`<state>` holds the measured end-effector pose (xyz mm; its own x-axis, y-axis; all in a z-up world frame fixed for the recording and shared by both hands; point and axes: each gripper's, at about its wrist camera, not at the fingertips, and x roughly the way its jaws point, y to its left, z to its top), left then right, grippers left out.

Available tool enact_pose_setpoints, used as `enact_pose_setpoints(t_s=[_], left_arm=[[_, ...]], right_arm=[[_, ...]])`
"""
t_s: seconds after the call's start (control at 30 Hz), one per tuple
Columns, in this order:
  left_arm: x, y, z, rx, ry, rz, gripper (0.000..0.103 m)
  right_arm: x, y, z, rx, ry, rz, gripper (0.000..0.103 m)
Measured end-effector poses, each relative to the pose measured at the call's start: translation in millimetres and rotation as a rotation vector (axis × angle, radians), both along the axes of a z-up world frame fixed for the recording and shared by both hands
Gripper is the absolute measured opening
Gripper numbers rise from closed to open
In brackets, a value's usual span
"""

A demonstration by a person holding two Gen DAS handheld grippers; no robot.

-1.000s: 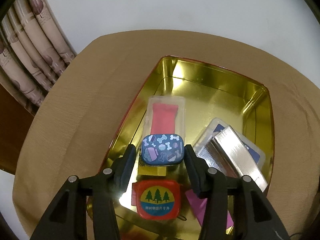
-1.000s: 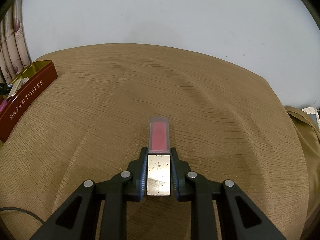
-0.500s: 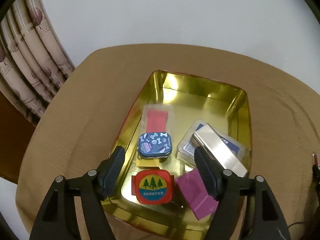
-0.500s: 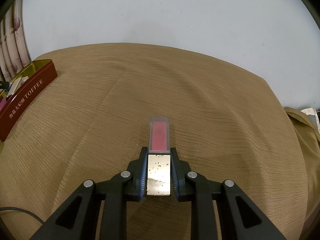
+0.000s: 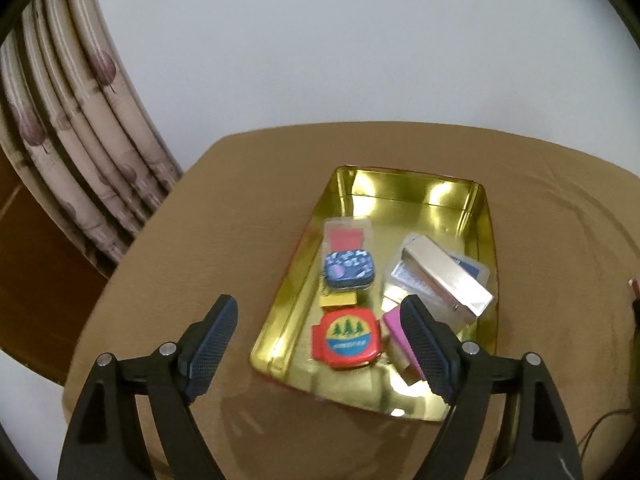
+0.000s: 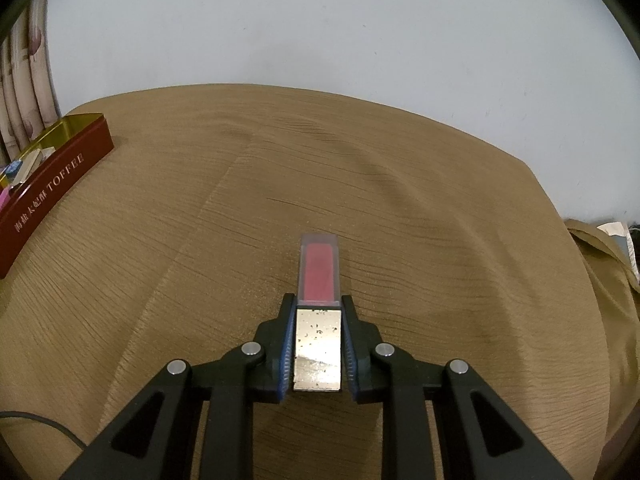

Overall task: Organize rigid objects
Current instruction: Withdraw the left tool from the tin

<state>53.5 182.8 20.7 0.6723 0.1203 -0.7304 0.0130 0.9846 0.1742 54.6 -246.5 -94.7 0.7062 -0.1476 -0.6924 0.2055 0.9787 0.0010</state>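
A gold-lined tin tray (image 5: 478, 216) sits on the tan tablecloth. Inside lie a blue patterned tin (image 5: 349, 270), a clear case with a red insert (image 5: 347, 231), a red box with three trees (image 5: 347, 339), a silver bar (image 5: 448, 280), a pink piece (image 5: 394, 326) and a small yellow piece (image 5: 338, 300). My left gripper (image 5: 320, 348) hovers above the tray's near end, its jaws opening, with nothing between them. In the right wrist view my right gripper (image 6: 318, 320) is shut on a clear tube with a pink core and silver cap (image 6: 319, 276), its tip on the cloth.
The same tray (image 6: 60, 172), dark red outside and marked TOFFEE, stands at the far left of the right wrist view. Curtains (image 5: 76, 140) hang beyond the table's left edge. A thin cable (image 6: 36, 420) lies at the lower left. A white wall is behind the table.
My left gripper let go of the blue patterned tin, leaving it in the tray, then spread its jaws and pulled up and back. The right gripper and its tube have not moved.
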Motion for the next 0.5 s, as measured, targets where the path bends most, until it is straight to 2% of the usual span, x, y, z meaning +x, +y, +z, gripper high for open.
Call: enact_pose_setpoints(t_s=[0.17,0.23,0.4,0.5], left_arm=[[-18,7,5,0.021,-0.029,0.007,0.084],[-24,12,6,0.009,-0.041,0.015,0.092],[-33,22,7,-0.008,-0.067,0.025,0.096],[-32,29,3,-0.049,-0.062,0.032,0.096]], right_arm=[[-1,1,0,-0.007,0.000,-0.001,0.022],[0,1,0,-0.008,0.000,-0.001,0.022],[0,-1,0,-0.004,0.001,-0.001,0.021],[1,-1,1,0.003,0.005,-0.010,0.021]])
